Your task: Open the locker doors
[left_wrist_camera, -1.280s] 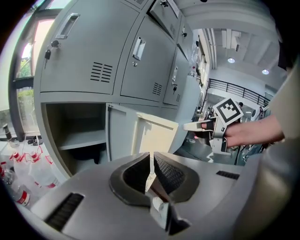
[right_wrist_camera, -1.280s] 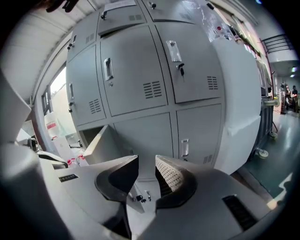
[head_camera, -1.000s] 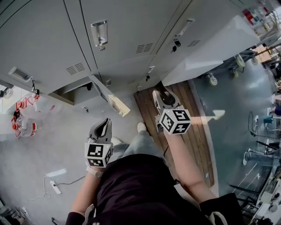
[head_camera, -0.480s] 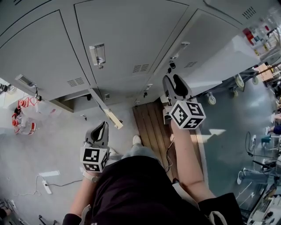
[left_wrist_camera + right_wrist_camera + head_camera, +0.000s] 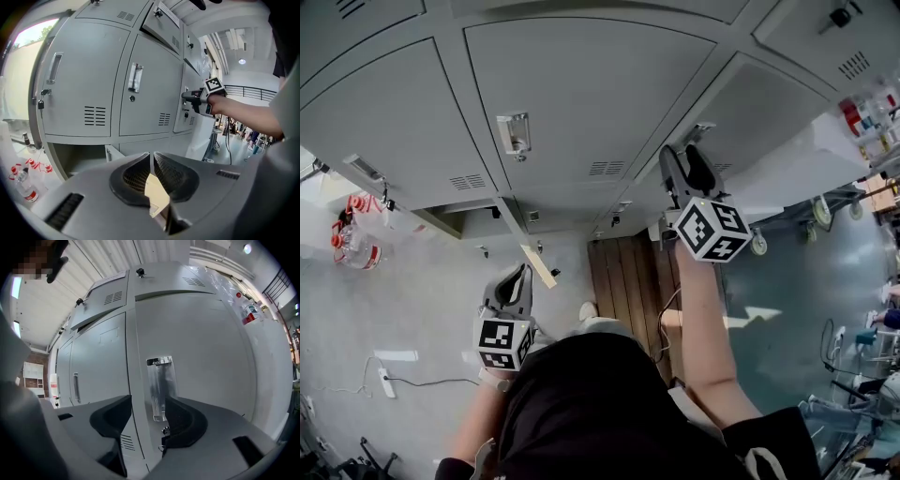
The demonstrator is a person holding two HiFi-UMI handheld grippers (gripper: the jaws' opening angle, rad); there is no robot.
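Grey lockers (image 5: 581, 84) fill the wall ahead. My right gripper (image 5: 682, 157) is raised in front of the right-hand door, just short of its chrome handle (image 5: 701, 131). In the right gripper view this gripper (image 5: 147, 401) is open. Its jaws have just been opening and frame the handle (image 5: 159, 385), which lies beyond the tips with nothing between the pads. My left gripper (image 5: 517, 274) hangs low by the open bottom door (image 5: 530, 251). In its own view the left gripper (image 5: 151, 157) is shut, tips together. A tan strip shows behind them.
The middle door carries a chrome handle (image 5: 514, 134). The bottom compartment (image 5: 464, 220) stands open. Water bottles (image 5: 352, 234) and a power strip (image 5: 384, 380) lie on the floor at left. A wooden platform (image 5: 628, 272) is underfoot, and a wheeled white unit (image 5: 806, 169) stands at right.
My right gripper rose from the low door up to the right-hand locker's handle and its jaws spread. The left gripper lifted a little. The head view tilted upward along the lockers.
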